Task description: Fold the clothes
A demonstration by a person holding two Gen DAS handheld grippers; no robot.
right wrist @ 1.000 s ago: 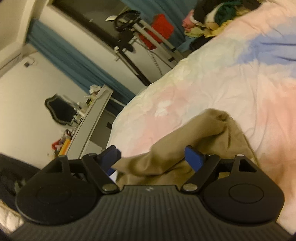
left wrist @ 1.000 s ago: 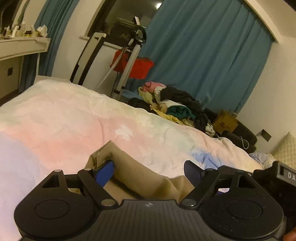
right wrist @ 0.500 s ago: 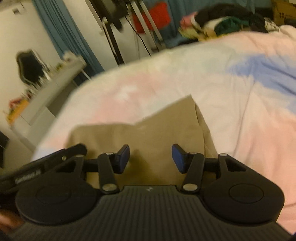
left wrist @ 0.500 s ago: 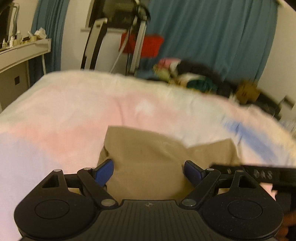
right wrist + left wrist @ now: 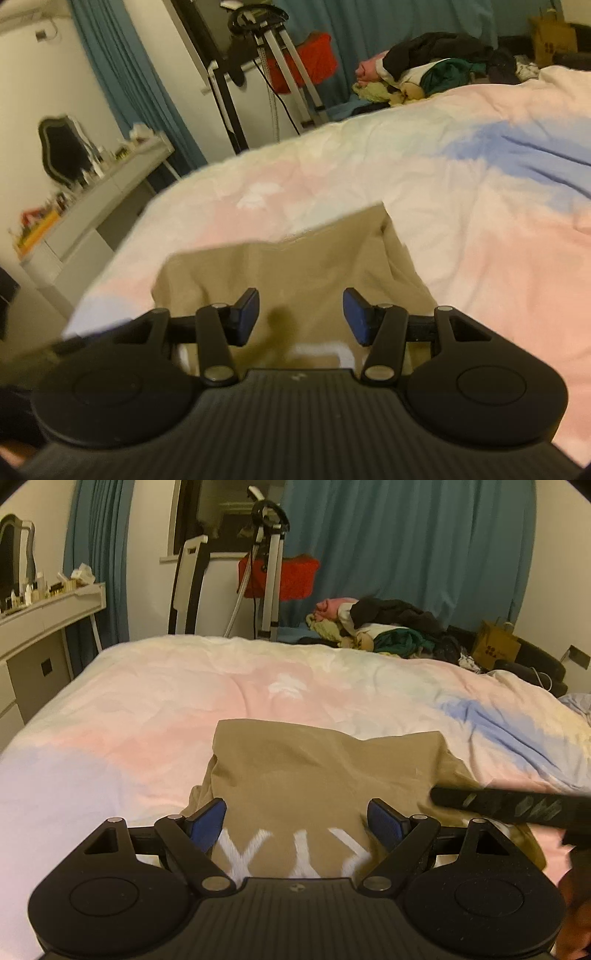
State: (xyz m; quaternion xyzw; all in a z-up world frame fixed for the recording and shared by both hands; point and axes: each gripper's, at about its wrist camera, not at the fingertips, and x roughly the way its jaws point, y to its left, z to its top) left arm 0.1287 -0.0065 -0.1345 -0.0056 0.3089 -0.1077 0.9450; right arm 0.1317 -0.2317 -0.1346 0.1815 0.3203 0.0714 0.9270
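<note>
Grippers, left and right, hover agape over tan garment on bed.

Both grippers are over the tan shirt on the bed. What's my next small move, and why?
Probably lower both and pinch the near edge of the shirt. The left gripper and right gripper are open, with cloth lying loose between their fingers on the bed, so nothing is gripped yet.
</note>
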